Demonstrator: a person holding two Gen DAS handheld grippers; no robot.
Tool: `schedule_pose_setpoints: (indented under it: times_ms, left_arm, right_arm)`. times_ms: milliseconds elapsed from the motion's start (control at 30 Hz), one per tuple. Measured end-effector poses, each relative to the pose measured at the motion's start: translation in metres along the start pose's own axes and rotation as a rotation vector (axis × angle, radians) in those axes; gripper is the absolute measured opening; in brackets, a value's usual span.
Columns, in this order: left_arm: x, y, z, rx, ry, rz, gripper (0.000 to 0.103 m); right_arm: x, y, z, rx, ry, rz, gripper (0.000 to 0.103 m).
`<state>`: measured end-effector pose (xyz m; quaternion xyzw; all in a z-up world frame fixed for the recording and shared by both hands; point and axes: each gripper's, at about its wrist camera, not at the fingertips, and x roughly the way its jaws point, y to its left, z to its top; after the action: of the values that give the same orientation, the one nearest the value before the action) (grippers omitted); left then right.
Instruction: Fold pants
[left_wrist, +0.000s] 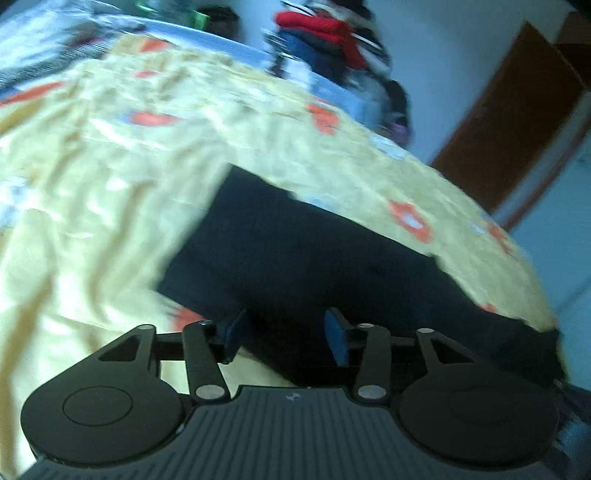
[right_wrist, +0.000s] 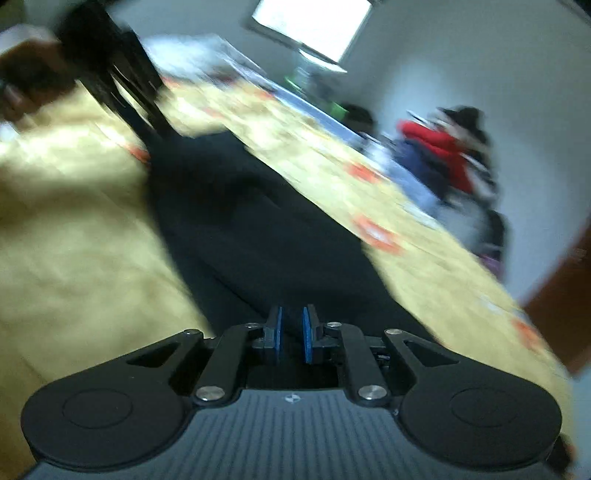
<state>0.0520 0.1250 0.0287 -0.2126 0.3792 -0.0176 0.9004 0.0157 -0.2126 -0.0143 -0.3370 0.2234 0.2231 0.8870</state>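
Note:
Dark pants (left_wrist: 314, 258) lie flat in a long folded strip on a yellow flowered bedsheet (left_wrist: 92, 177). My left gripper (left_wrist: 286, 338) hovers over their near edge, its blue pads wide apart with nothing pressed between them. In the right wrist view the pants (right_wrist: 251, 229) run away from me across the sheet (right_wrist: 74, 240). My right gripper (right_wrist: 291, 332) is low over their near end, with a narrow gap between its pads. The picture is too blurred to show any cloth in that gap. At the far end, a hand (right_wrist: 29, 74) holds the left gripper (right_wrist: 147, 125).
A heap of red and blue clothes (left_wrist: 325, 33) (right_wrist: 436, 155) stands beyond the bed's far edge. A brown door (left_wrist: 517, 118) (right_wrist: 565, 302) is at the right. A bright window (right_wrist: 310, 22) is in the wall behind. The bed drops off at its right edge.

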Motion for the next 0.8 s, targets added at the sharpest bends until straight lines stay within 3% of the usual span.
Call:
schedule_pose_setpoints:
  times_ms: [67,200,267,367,533,633,800]
  left_arm:
    - [0.004,-0.015,-0.003,-0.003,0.048,-0.088,0.055]
    - [0.020,-0.056,-0.014,-0.008,0.156,-0.248,0.069]
    - [0.030,-0.075,-0.021,-0.034,0.211,-0.324,0.073]
    - [0.048,-0.098,-0.030,-0.086,0.284,-0.392,0.081]
    - [0.073,-0.123,-0.035,-0.095,0.317,-0.328,0.089]
    - [0.086,-0.123,-0.034,-0.142,0.357,-0.296,0.091]
    - [0.093,-0.121,-0.033,-0.215,0.391,-0.308,0.095]
  right_arm:
    - [0.005,-0.007,-0.010,-0.055,0.034,-0.041,0.012]
    - [0.021,-0.011,-0.015,-0.131,0.077,-0.038,0.016]
    - [0.024,-0.010,-0.017,-0.164,0.082,-0.021,0.039]
    - [0.023,-0.008,-0.018,-0.217,0.047,-0.036,0.054]
    - [0.033,-0.019,-0.013,-0.153,0.040,0.034,0.051]
    - [0.036,-0.026,-0.010,-0.079,0.040,0.092,0.021]
    - [0.031,-0.037,-0.014,0.092,0.024,0.164,0.013]
